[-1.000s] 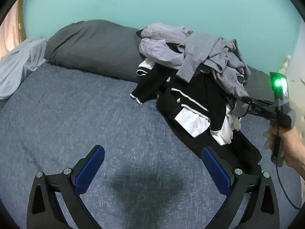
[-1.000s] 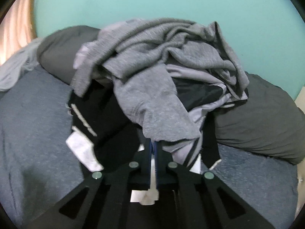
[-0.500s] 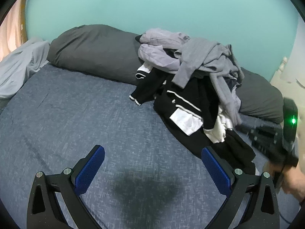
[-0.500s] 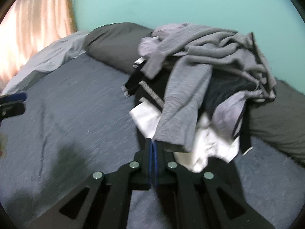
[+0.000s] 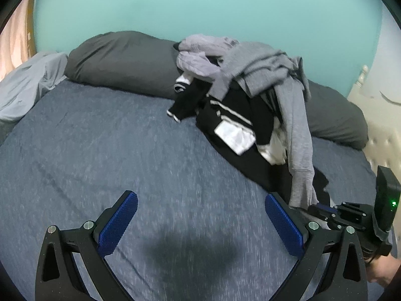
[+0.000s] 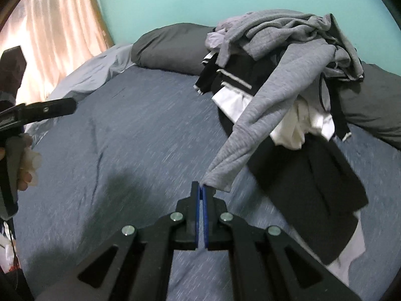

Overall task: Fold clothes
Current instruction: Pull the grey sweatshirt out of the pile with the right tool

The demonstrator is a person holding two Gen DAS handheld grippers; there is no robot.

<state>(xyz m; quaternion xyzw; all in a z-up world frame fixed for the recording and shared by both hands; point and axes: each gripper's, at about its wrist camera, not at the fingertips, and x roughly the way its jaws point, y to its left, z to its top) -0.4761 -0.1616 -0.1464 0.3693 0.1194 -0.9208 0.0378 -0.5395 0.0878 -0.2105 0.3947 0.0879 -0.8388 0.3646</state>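
Off the pile, right claw, clamped on a grey sleeve, has dragged it bedward; left claw gapes empty.

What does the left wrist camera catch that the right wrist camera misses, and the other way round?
Only the left wrist view: the open left gripper from behind, its blue pads wide apart, and a cream headboard.

Only the right wrist view: a sunlit curtain and the right gripper up close, pinching the grey sleeve.

Both: the clothes pile, dark pillows, blue bedsheet and teal wall.
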